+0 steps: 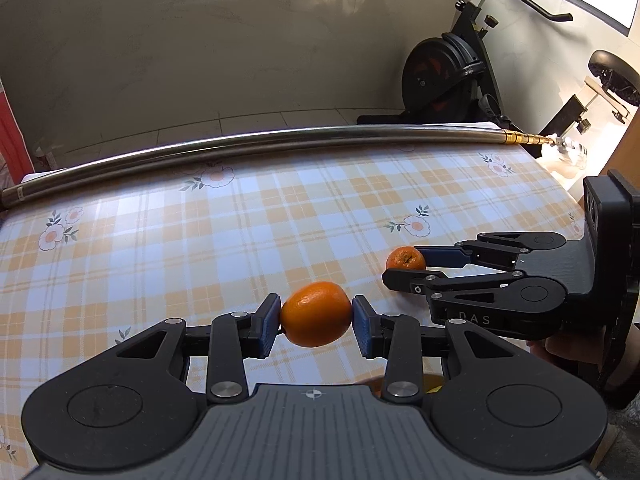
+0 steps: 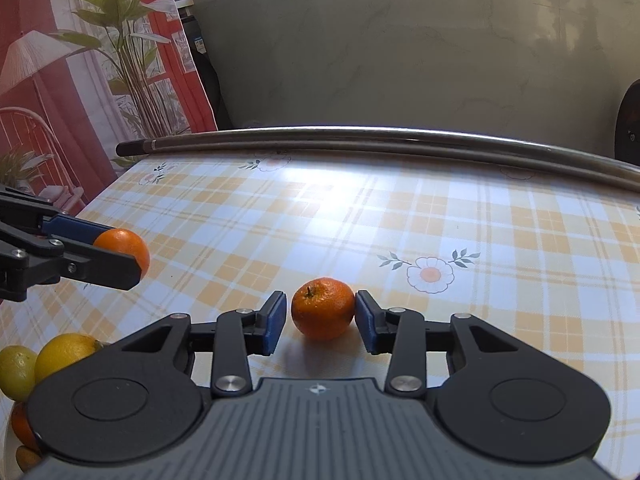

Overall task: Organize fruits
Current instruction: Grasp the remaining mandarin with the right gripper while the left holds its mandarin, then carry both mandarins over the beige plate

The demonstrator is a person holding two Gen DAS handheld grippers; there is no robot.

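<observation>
In the left wrist view my left gripper (image 1: 316, 317) is shut on a smooth orange (image 1: 316, 308), which hangs a little above the checked tablecloth (image 1: 160, 260). The right wrist view shows that same left gripper (image 2: 120, 255) and orange (image 2: 127, 246) at the left edge. A smaller mandarin (image 2: 323, 308) with a stem rests on the cloth between the pads of my right gripper (image 2: 320, 320). Its right pad touches the mandarin; the left pad (image 2: 275, 322) stands off with a small gap. In the left wrist view the right gripper (image 1: 402, 271) straddles this mandarin (image 1: 406, 258).
Two lemons (image 2: 60, 354) and some orange fruit (image 2: 22, 424) lie at the lower left, partly hidden by my right gripper. A steel pipe (image 1: 260, 146) runs along the table's far edge. An exercise bike (image 1: 448, 72) stands beyond it. A hand (image 1: 560, 346) holds the right gripper.
</observation>
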